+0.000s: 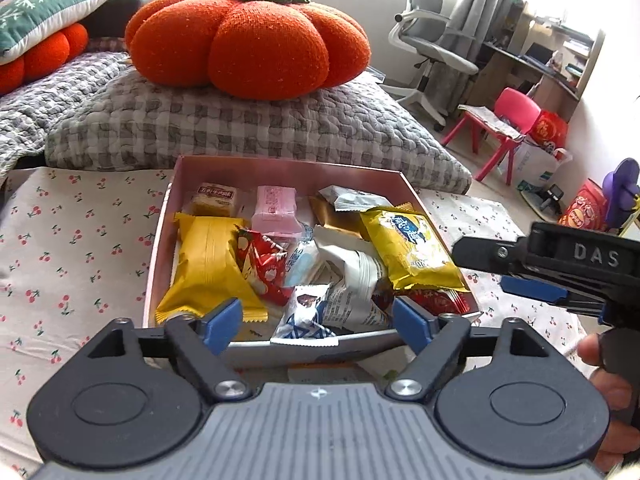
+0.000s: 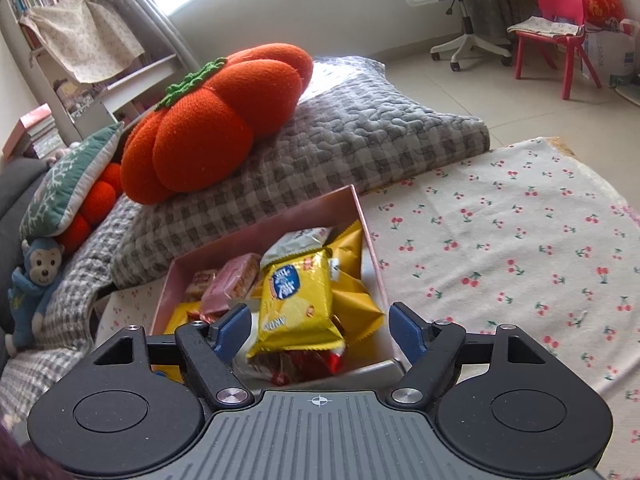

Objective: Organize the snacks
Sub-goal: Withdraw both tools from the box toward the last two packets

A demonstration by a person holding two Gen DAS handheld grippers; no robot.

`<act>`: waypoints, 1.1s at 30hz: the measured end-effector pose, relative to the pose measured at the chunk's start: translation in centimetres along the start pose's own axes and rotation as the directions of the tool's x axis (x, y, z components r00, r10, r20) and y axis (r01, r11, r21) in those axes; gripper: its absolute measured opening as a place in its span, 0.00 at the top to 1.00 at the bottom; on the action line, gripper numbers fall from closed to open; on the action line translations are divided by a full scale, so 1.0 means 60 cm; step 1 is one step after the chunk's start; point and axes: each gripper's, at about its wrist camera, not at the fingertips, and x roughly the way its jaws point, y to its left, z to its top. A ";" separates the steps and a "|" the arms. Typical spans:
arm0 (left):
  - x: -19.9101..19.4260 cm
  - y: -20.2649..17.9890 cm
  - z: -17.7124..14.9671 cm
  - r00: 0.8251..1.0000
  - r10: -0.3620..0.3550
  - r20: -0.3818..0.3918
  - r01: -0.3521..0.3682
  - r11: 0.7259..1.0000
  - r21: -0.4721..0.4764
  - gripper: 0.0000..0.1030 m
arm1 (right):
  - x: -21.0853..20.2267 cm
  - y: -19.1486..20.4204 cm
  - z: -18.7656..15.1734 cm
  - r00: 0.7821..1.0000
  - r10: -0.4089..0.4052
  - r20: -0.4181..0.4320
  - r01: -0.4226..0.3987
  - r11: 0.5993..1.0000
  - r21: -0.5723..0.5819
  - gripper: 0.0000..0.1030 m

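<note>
A pink open box [image 1: 280, 166] sits on a cherry-print cloth [image 1: 72, 240], packed with several snack packets. Among them are a plain yellow packet [image 1: 208, 264], a yellow cracker packet [image 1: 408, 244], a pink wafer pack [image 1: 276, 208], a red packet [image 1: 260, 264] and a white-and-blue packet [image 1: 304, 312]. My left gripper [image 1: 316, 322] hovers open over the box's near edge, its pads clear of the packets. My right gripper [image 2: 319, 328] is open above the box's [image 2: 260, 228] near corner, over the yellow cracker packet [image 2: 298, 304]. It also shows from the side, the right gripper [image 1: 480, 267], beside the box.
An orange pumpkin cushion [image 1: 248, 40] rests on a grey checked pillow [image 1: 260, 128] right behind the box. The cherry cloth [image 2: 520, 248] stretches to the right. A blue monkey plush [image 2: 36, 280], an office chair [image 2: 460, 0] and a pink child's chair [image 2: 560, 20] stand farther off. A hand [image 1: 608, 380] holds the right gripper.
</note>
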 end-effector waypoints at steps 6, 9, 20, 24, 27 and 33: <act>-0.019 -0.007 -0.002 1.000 0.013 0.001 -0.013 1.000 0.013 0.09 | -0.029 -0.006 -0.006 1.000 0.000 -0.013 0.000 1.000 -0.011 0.15; -0.024 -0.009 -0.006 1.000 0.020 -0.007 -0.019 1.000 0.018 0.04 | -0.041 -0.007 -0.010 1.000 -0.005 -0.021 0.005 1.000 -0.029 0.12; -0.008 0.024 -0.036 0.980 0.100 -0.170 -0.115 0.990 -0.079 0.01 | -0.066 -0.014 -0.038 0.991 -0.093 -0.092 0.087 0.994 -0.072 0.07; -0.001 0.021 -0.046 0.972 0.131 -0.193 -0.145 0.988 -0.056 0.01 | -0.066 -0.012 -0.050 0.985 -0.128 -0.119 0.117 0.989 -0.095 0.07; 0.003 0.017 -0.053 0.970 0.143 -0.198 -0.156 0.986 -0.050 0.01 | -0.062 -0.012 -0.058 0.979 -0.150 -0.141 0.136 0.985 -0.105 0.07; 0.020 0.011 -0.062 0.969 0.143 -0.202 -0.157 0.986 -0.055 0.01 | -0.058 -0.009 -0.064 0.975 -0.163 -0.148 0.144 0.981 -0.131 0.06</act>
